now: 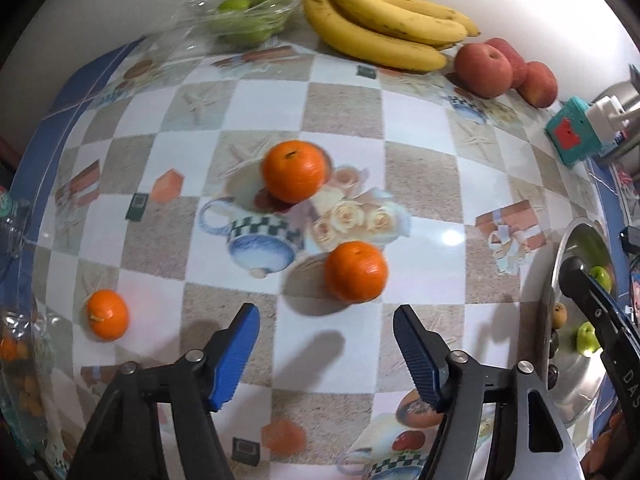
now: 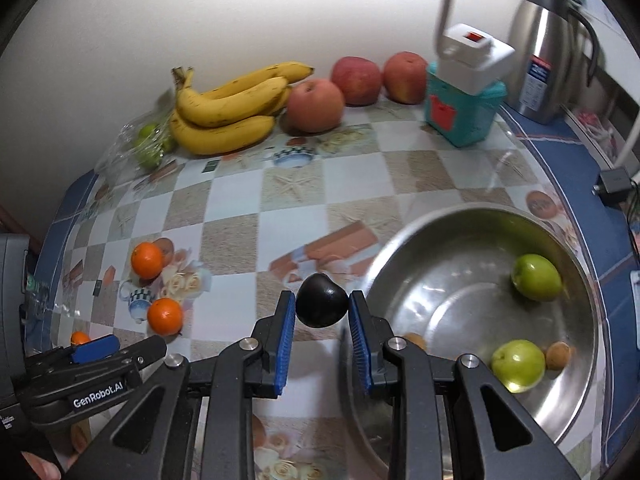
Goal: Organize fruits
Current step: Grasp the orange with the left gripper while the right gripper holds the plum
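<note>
While a dark plum [image 2: 321, 306] is clamped between its blue pads, the right gripper [image 2: 322, 316] is held narrowly parted above the tablecloth [image 2: 240, 200], just left of the steel bowl [image 2: 580, 360]. Two green fruits [image 2: 536, 277] are seen inside that bowl. The left gripper [image 1: 326, 320] is spread wide and grips nothing; an orange [image 1: 355, 271] lies just ahead of its fingertips.
</note>
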The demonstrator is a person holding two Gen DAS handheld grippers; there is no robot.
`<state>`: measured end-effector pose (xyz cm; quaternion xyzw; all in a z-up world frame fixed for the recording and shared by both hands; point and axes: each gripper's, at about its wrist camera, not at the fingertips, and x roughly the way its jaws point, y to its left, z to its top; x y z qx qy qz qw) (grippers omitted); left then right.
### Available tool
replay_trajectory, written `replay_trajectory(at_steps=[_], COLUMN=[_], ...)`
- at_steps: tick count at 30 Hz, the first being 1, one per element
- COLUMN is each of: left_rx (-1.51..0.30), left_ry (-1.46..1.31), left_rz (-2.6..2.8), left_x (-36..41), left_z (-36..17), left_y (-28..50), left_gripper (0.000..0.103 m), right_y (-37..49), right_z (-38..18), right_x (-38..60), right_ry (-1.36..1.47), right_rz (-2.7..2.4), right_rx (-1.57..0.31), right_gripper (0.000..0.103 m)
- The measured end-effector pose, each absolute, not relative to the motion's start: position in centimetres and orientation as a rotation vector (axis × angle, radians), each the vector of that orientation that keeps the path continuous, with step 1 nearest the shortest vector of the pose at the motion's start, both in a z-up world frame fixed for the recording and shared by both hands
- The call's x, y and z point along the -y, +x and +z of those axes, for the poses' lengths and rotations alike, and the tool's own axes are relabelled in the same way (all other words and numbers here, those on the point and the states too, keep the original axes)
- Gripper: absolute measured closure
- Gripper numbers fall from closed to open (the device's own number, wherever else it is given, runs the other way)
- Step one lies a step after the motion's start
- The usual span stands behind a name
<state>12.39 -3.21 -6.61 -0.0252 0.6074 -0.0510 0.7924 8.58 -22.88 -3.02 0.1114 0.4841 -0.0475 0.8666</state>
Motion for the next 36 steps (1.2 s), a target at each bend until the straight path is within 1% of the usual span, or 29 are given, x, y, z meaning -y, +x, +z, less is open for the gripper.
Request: replay_trajectory(at_steps=[1,2,3,4,7,15,20,27,36], left_rx=[-1.305,-1.305,-1.303,-1.303,-1.301,-1.265,-1.26,-1.26,-1.201], left_ry=[-0.06,-0.064,-0.067,-0.07,-0.069,-0.071,-0.075,-0.102,-0.136], left_rz=[-0.112,-0.111,-0.114,-0.117,-0.11,-0.136,-0.134,-0.146,-0.153], left_x=[3.4,3.4,3.3,3.5,3.9,4.7,4.8,4.7,4.0], left_z=[-6.7,-6.7,-6.8,-7.0,-7.5,-7.6,-7.8,-7.8,-5.2], left_y=[12.4,12.4,12.3,12.4,12.9,13.9,14.1,14.1,13.6], left_gripper=[0.034,0.038,0.044,0.047,0.047,0.059,0.064,0.065,0.066], right_y=[8.5,8.4,8.3,8.3,8.2,8.1,8.1,8.0,7.8], right_z=[-3.1,-3.2,-3.2,-3.3,-3.3,-3.6,-3.4,-3.2,-2.9], right_x=[23.1,23.4,23.6,23.8,24.0,24.3,24.3,24.5,24.9], right_ry=[0.239,0.251,0.26,0.268,0.278,0.307,0.317,0.331,0.352], right_rz=[-0.104,-0.107,-0.109,-0.11,-0.105,-0.097,-0.09,-0.084,-0.091], right_rx=[-1.013,-1.014,-1.015,-1.015,-1.013,-1.017,-1.01,-1.007,-0.993], right_gripper=[0.075,0.075,0.075,0.075,0.075,0.075,0.075,0.075,0.075])
